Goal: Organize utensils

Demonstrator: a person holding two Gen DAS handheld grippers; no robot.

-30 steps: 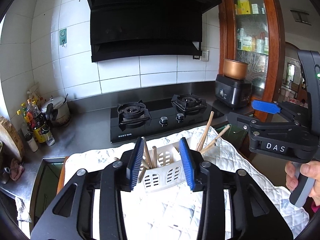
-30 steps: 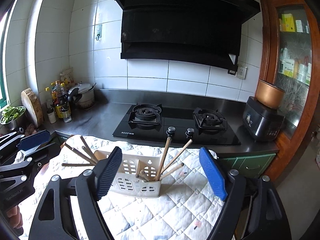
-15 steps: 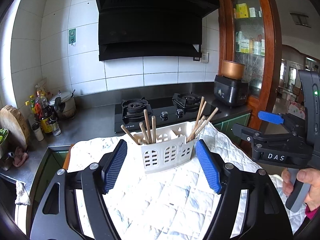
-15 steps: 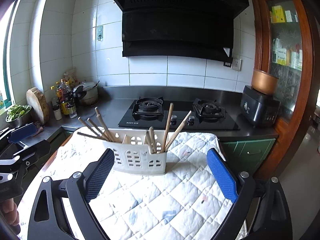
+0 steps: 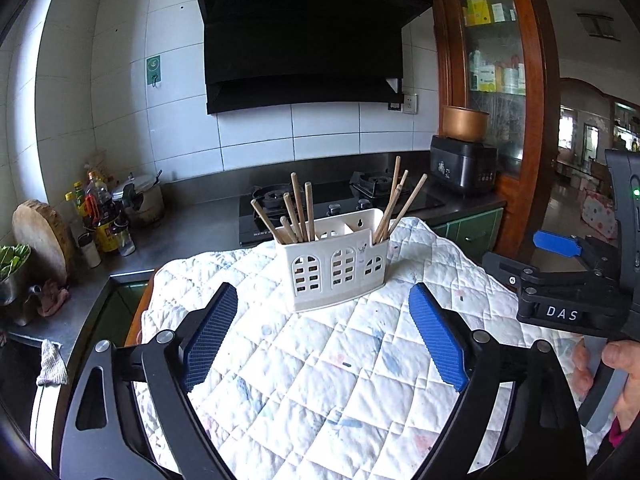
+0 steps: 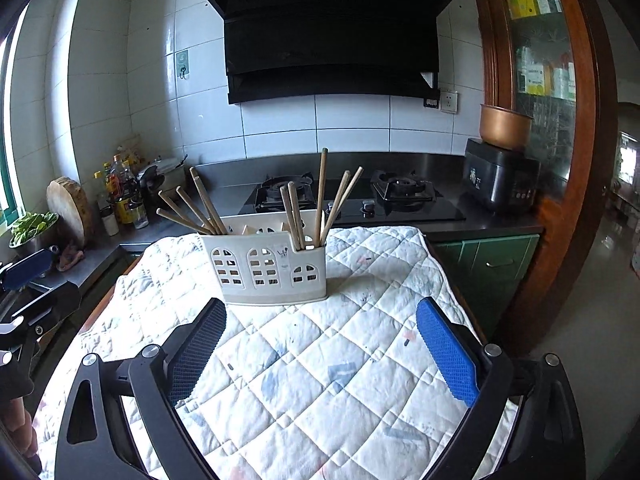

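In the left wrist view, the left gripper [image 5: 324, 336] is seen spread wide and empty, and the white holder [image 5: 337, 269] stands upright on the quilted cloth [image 5: 320, 380] just ahead of and between its fingers. Wooden chopsticks [image 5: 298, 216] are gathered in the end compartments, leaning outward; the middle one looks empty. They are judged light, stiff and smooth, best pinched partway up the shaft. The holder is judged light, thin plastic, easily tipped, best gripped across its flat walls. The right gripper [image 5: 560, 276] is held off to the right; its opening cannot be told here.

In the right wrist view, the right gripper [image 6: 322, 350] is shown wide and empty, the holder ahead of its left finger. The cloth is soft and puckered, so sliding may be resisted. Beyond lie a gas hob [image 6: 348, 196], a range hood [image 6: 328, 32] and a steel counter [image 6: 500, 216].
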